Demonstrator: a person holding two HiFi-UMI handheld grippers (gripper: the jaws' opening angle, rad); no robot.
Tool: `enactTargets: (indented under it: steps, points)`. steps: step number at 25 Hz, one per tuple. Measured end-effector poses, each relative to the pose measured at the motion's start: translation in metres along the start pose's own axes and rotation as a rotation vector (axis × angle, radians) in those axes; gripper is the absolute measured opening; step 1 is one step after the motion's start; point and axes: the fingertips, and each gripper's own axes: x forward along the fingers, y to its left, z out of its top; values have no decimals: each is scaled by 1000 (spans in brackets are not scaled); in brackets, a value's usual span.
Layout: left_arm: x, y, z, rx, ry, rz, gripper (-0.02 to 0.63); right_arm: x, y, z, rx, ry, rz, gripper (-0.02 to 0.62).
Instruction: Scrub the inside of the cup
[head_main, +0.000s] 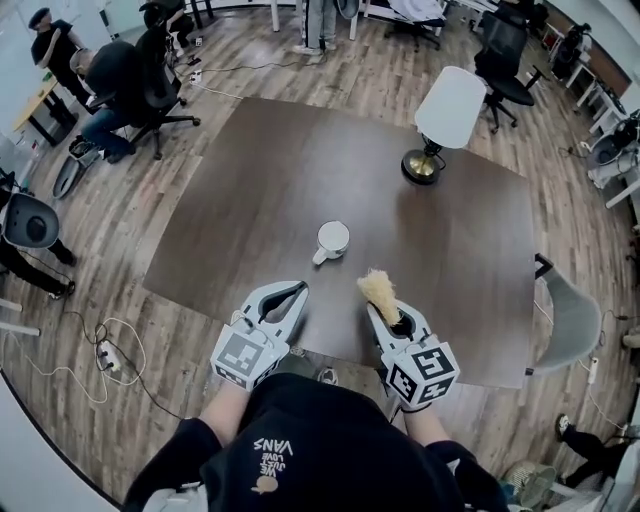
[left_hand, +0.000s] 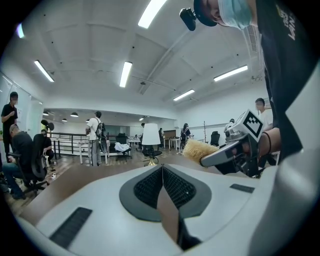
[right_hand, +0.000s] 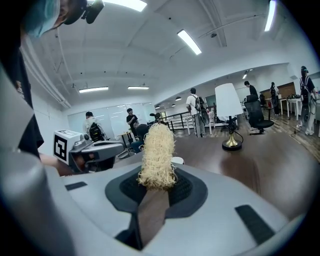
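A white cup (head_main: 332, 239) stands upright on the dark brown table (head_main: 300, 160), its handle pointing toward me and left. My left gripper (head_main: 298, 292) hovers near the table's front edge, short of the cup, shut with nothing between its pads (left_hand: 162, 169). My right gripper (head_main: 386, 311) is to the right of it, shut on a pale yellow fibrous scrubber (head_main: 378, 287) that sticks up from the jaws (right_hand: 157, 154). The scrubber is short of the cup and a little to its right. In the right gripper view the cup's rim (right_hand: 177, 160) peeks out behind the scrubber.
A table lamp (head_main: 447, 112) with a white shade and brass base stands at the table's far right. A grey chair (head_main: 573, 322) sits at the right edge. Office chairs and people are on the wooden floor beyond. Cables lie on the floor at left (head_main: 105, 352).
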Motion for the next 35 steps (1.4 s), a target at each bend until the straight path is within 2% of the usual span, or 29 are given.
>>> enactTargets:
  steps: [10,22,23,26,30,35]
  points:
    - [36,30,-3,1,-4,-56,14,31,-13,13,1,-6,-31,81]
    - [67,43,-7,-12,1,-114,18,43,-24,17,19,0,-72,81]
    - [69,42,-9,-16,3,-120,32,43,-25,16,21,0,-75,81]
    - [78,43,-20,-40,36,-138,133,44,-28,15,25,1,-85,81]
    - [88,48,-36,-63,73,-143,187,47,-30,13,32,11,-93,81]
    - [101,53,-59,-95,110,-124,358,49,-31,9,37,23,-101,81]
